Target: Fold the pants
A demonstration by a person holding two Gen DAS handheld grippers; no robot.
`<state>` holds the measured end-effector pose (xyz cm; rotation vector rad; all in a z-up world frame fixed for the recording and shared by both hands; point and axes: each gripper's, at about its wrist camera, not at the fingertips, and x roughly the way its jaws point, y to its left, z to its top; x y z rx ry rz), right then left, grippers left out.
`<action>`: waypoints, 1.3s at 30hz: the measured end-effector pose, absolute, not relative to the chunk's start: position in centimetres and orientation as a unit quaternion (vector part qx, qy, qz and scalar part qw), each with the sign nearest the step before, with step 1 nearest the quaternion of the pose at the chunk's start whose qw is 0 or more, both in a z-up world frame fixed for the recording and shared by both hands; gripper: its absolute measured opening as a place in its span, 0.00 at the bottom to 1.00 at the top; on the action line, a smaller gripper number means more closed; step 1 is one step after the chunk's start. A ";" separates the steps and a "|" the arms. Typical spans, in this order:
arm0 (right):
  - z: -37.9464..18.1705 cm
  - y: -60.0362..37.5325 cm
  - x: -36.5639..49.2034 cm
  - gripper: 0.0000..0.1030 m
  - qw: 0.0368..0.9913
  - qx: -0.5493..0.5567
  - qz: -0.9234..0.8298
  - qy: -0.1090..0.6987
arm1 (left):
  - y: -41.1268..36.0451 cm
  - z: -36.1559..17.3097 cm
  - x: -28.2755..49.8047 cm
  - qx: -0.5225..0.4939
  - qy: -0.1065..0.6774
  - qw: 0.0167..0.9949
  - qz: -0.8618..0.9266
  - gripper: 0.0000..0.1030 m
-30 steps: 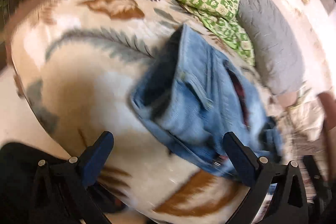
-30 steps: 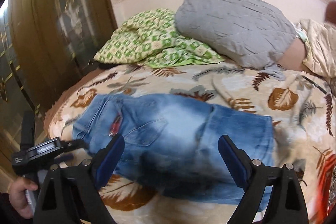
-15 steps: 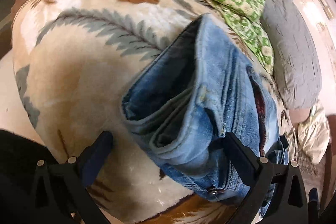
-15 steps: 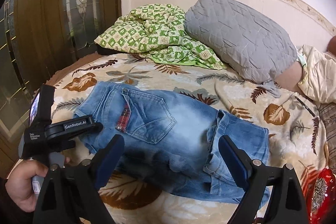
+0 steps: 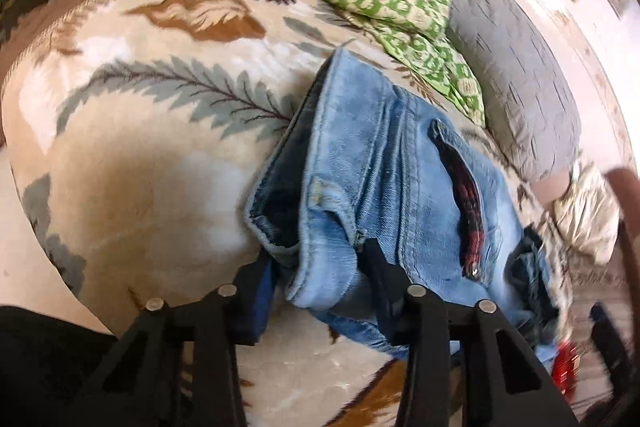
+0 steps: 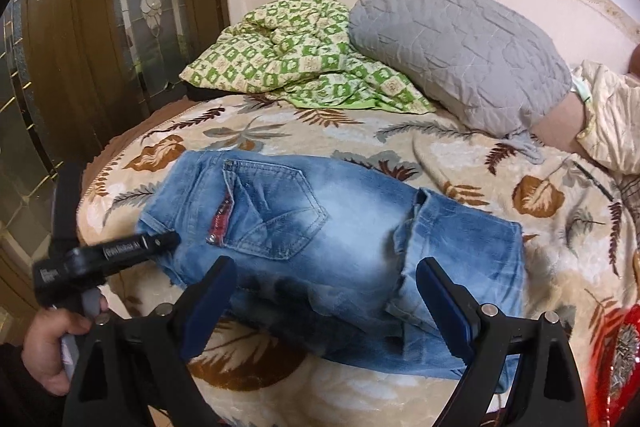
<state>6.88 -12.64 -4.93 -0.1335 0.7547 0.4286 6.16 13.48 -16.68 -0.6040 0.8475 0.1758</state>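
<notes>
From the left wrist view, the left gripper [image 5: 316, 283] is pinching the waistband corner of the faded light-blue denim pants [image 5: 384, 163], with its dark fingers [image 5: 256, 291] pressed in on either side of the doubled-up band. The pants are lying on the cream leaf-print bed blanket [image 5: 132, 163], waist end toward this camera. If I were doing this I'd be making sure both layers of the band are in that grip, since thick denim likes to slip out one layer at a time.

From the right wrist view, the right gripper [image 6: 320, 303] is hovering just above the near edge of the pants with its blue-padded fingers [image 6: 208, 303] spread wide, holding nothing. The legs look already turned back once at the right end, so the pants are sitting as a shortish rectangle across the bed. My guess is the right one needs to grab the near edge at the folded end, so both ends lift evenly and the fold lands square. The green checked quilt [image 6: 288, 63] and grey quilted pillow [image 6: 460, 43] are sitting well clear behind.
</notes>
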 end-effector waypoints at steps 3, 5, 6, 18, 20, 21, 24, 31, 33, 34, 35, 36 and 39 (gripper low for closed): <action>-4.7 -12.1 7.0 0.90 0.902 -0.079 0.212 0.367 | 12.0 -15.5 6.1 -0.224 0.392 0.888 0.088 0.35; -4.6 -11.8 7.1 0.90 0.901 -0.084 0.214 0.367 | 11.3 -15.1 5.8 -0.182 0.376 0.904 0.086 0.35; -4.5 -11.7 7.1 0.90 0.901 -0.083 0.216 0.368 | 11.1 -15.2 5.9 -0.169 0.378 0.906 0.082 0.35; -3.6 -8.1 7.8 0.90 0.890 -0.104 0.238 0.374 | 13.8 -17.1 6.2 -0.233 0.393 0.889 0.035 0.37; -3.4 -7.3 8.1 0.90 0.889 -0.110 0.241 0.374 | 13.7 -17.1 5.9 -0.229 0.386 0.893 0.034 0.37; -3.3 -6.8 8.5 0.90 0.887 -0.111 0.242 0.377 | 13.6 -17.1 5.8 -0.226 0.382 0.895 0.034 0.37; -3.2 -5.4 9.4 0.90 0.881 -0.108 0.250 0.387 | 13.5 -17.0 5.6 -0.214 0.375 0.901 0.029 0.37; -3.4 -1.5 11.2 0.90 0.862 -0.122 0.273 0.409 | 12.3 -16.9 5.6 -0.151 0.362 0.919 0.038 0.38; -3.2 -0.1 11.4 0.90 0.857 -0.143 0.277 0.411 | 12.4 -16.8 5.6 -0.155 0.366 0.917 0.039 0.38; -3.1 0.4 11.5 0.90 0.854 -0.150 0.278 0.412 | 12.4 -16.8 5.7 -0.157 0.369 0.915 0.040 0.38; -3.0 0.9 11.7 0.90 0.852 -0.158 0.280 0.414 | 12.5 -16.7 5.8 -0.159 0.374 0.913 0.041 0.38; -2.8 1.5 11.9 0.90 0.848 -0.166 0.282 0.418 | 12.4 -16.7 5.8 -0.159 0.377 0.912 0.043 0.38; -2.5 2.7 12.7 0.90 0.836 -0.189 0.286 0.429 | 12.3 -16.6 6.1 -0.158 0.386 0.908 0.052 0.39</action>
